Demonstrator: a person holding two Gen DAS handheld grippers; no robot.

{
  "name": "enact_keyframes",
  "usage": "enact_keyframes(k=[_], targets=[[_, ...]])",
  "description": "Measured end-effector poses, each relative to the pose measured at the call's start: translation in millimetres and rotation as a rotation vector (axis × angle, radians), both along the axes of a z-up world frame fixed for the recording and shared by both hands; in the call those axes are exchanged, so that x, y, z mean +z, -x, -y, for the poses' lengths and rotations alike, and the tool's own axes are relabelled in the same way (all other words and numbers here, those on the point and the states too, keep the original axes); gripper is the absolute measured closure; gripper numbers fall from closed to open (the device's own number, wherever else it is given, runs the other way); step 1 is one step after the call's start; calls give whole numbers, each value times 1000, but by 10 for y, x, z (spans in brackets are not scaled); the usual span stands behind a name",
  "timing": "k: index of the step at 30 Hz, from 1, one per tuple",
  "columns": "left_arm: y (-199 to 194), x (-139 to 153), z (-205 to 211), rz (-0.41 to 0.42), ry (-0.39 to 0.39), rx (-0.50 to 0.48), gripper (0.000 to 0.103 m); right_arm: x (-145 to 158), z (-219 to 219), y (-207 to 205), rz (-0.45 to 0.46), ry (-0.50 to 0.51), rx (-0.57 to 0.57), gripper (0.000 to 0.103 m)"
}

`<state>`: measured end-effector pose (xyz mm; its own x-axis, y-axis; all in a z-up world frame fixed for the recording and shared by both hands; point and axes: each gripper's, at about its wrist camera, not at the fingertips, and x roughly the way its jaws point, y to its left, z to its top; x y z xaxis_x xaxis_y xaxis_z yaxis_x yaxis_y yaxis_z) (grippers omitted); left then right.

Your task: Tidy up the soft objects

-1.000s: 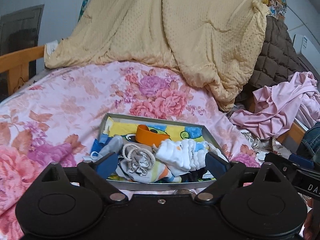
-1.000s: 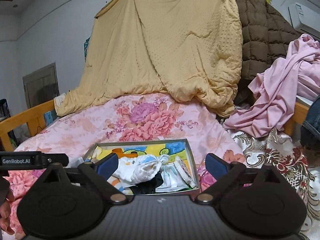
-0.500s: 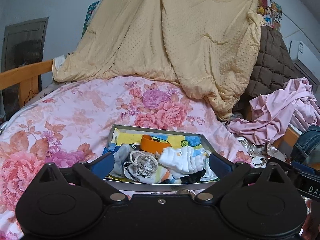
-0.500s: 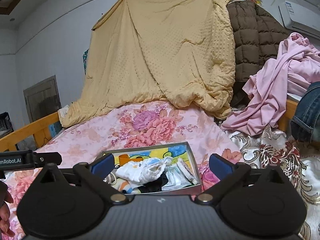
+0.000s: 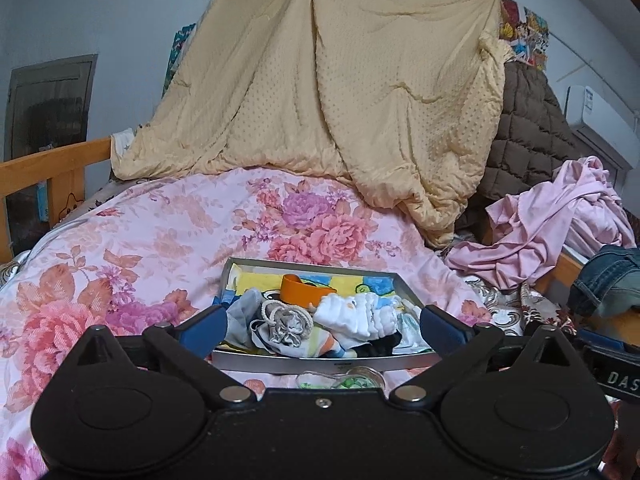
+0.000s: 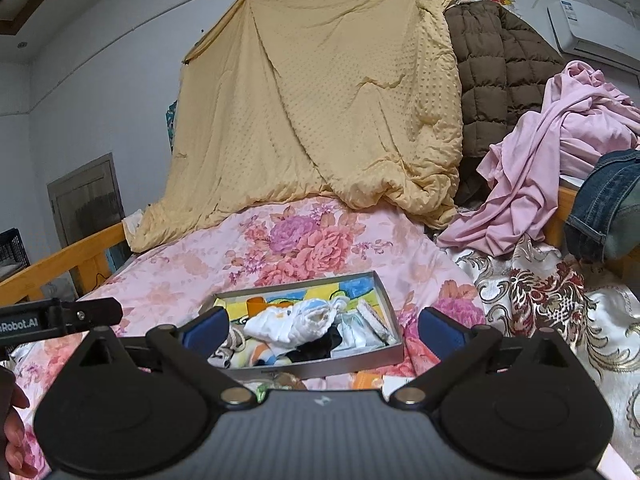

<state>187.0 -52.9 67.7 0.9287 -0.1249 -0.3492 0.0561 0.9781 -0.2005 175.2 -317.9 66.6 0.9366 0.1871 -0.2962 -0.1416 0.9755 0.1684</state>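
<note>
A grey metal tray (image 5: 320, 364) (image 6: 394, 330) lies on the floral pink quilt (image 5: 160, 232). It holds a heap of small soft items: a white bundled cloth (image 5: 358, 314) (image 6: 292, 320), a grey knotted sock (image 5: 286, 322), a black piece (image 6: 316, 346) and an orange cup (image 5: 302, 290). My left gripper (image 5: 322, 326) is open and empty, just in front of the tray's near rim. My right gripper (image 6: 322, 328) is open and empty, also in front of the tray and raised a little above it.
A yellow blanket (image 5: 340, 100) hangs behind the bed, with a brown quilted coat (image 6: 496, 64) beside it. Pink cloth (image 6: 552, 160) and jeans (image 6: 604, 208) pile at the right. A wooden bed rail (image 5: 44, 168) runs along the left. A small clear item (image 5: 340, 380) lies below the tray.
Both grippers have drawn back and tilted up from the tray, so it looks smaller and lower in both views. Both stay open and empty.
</note>
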Motion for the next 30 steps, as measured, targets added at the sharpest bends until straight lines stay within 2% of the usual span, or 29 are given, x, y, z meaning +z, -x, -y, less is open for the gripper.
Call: enact_keyframes(k=[6, 13, 30], targets=[[249, -42, 0, 35, -31, -16, 1, -43, -77, 130, -22, 16, -3, 0], [447, -130, -35, 34, -70, -4, 1, -89, -143, 275, -36, 39, -22, 0], [657, -419, -330, -2, -53, 36, 1, -216, -354, 458, -88, 100, -12, 0]])
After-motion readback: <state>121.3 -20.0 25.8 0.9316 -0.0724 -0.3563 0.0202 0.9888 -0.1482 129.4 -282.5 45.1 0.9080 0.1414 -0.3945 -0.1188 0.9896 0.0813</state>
